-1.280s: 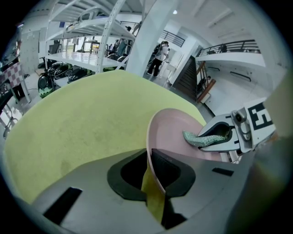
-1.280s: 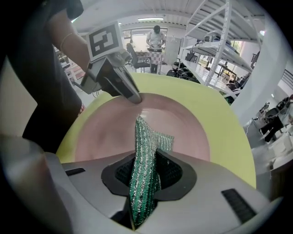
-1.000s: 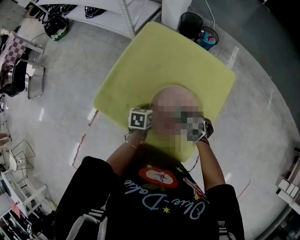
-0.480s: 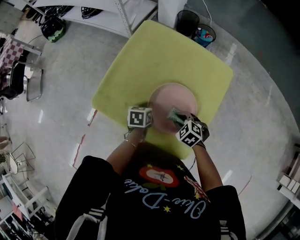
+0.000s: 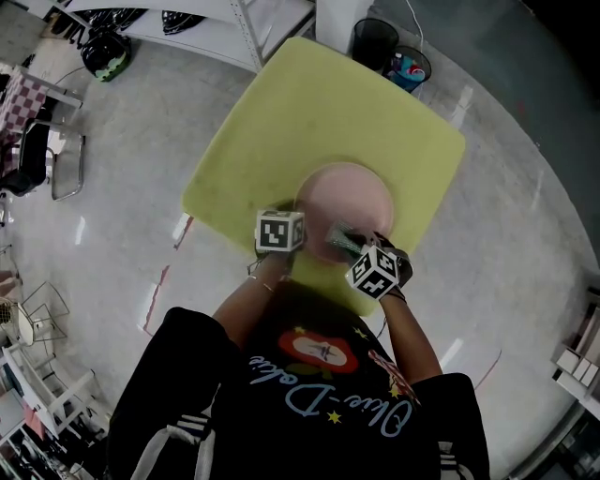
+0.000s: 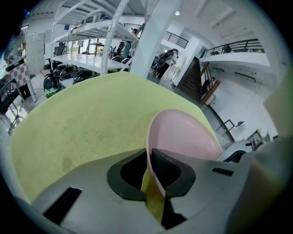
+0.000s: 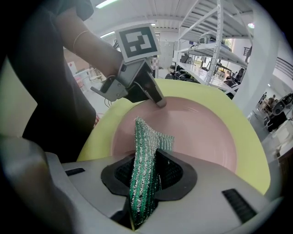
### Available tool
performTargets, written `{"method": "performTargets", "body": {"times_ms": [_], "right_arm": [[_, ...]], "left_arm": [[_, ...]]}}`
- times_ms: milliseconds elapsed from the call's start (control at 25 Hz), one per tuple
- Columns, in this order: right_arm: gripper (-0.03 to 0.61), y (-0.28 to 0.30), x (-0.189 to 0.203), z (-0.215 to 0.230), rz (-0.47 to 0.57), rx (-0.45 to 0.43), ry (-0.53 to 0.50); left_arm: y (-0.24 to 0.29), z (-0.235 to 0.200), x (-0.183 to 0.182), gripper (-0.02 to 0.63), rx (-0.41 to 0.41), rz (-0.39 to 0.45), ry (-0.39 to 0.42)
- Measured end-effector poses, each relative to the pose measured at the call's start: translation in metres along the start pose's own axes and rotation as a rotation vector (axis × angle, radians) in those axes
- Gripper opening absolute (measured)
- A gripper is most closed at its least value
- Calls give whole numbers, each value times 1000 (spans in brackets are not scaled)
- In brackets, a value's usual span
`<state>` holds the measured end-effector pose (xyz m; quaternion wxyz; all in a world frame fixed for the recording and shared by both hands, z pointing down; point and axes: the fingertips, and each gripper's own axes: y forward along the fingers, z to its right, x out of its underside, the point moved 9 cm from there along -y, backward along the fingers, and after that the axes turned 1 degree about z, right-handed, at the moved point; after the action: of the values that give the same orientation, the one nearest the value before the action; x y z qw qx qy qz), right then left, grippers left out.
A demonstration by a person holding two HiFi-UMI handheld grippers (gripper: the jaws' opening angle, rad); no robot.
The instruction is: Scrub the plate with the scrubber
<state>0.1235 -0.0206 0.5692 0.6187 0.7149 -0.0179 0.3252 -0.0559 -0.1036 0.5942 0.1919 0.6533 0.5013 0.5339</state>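
Note:
A pink plate lies on the yellow-green table, near its front edge. My left gripper is shut on the plate's near left rim; in the left gripper view the rim runs edge-on between the jaws. My right gripper is shut on a green glittery scrubber, which sticks out over the plate at its near right side. In the right gripper view the left gripper pinches the far rim. I cannot tell whether the scrubber touches the plate's surface.
Two dark bins stand on the floor past the table's far corner. White shelving lines the upper left, with a chair at the far left. Grey floor surrounds the table.
The right gripper with the scrubber has drawn back toward me and slightly left, from over the plate's right part to its near right edge. The left gripper has kept its hold on the rim.

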Motion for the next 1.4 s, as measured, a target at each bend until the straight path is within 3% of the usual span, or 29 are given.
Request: {"method": "performTargets", "body": {"times_ms": [1400], "right_arm": [[72,12,-22,-21,55,-154,5]], "left_arm": [[-2,4,-1,28,-1,15,-14]]}}
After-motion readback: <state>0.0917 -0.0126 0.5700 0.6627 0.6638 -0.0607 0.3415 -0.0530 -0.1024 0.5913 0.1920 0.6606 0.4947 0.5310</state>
